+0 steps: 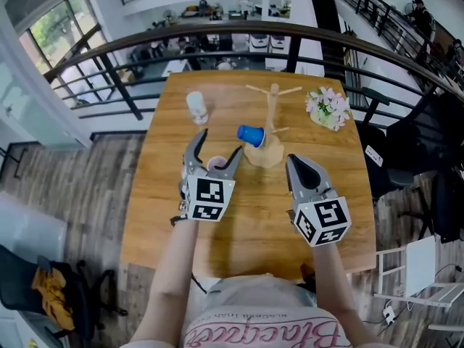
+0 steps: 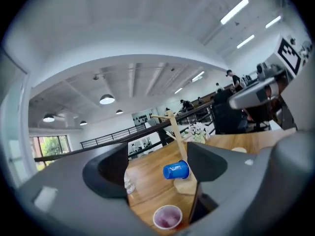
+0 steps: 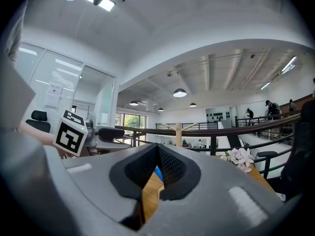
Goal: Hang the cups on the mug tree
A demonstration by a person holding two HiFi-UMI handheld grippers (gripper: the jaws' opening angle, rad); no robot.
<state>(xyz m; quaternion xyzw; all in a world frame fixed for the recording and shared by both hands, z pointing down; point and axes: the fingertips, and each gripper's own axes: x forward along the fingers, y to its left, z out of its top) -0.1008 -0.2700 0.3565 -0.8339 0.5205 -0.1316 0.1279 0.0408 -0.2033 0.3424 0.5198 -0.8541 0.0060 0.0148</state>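
The wooden mug tree (image 1: 272, 113) stands at the far middle of the table (image 1: 167, 216). A blue cup (image 1: 251, 135) hangs on its side from a low peg. A pink cup (image 1: 216, 164) stands upright on the table, in the gap between the spread jaws of my left gripper (image 1: 215, 151), untouched by either pad. In the left gripper view the pink cup (image 2: 167, 216) lies low between the jaws, with the blue cup (image 2: 176, 170) and the tree (image 2: 173, 127) beyond. A clear cup (image 1: 196, 107) stands upside down at the far left. My right gripper (image 1: 294, 162) is shut and empty, just right of the tree's base.
A pot of pink and white flowers (image 1: 328, 107) sits at the table's far right corner. A curved dark railing (image 1: 239, 38) runs behind the table. The right gripper view shows the tree (image 3: 178, 134), the flowers (image 3: 239, 157) and the left gripper's marker cube (image 3: 73, 134).
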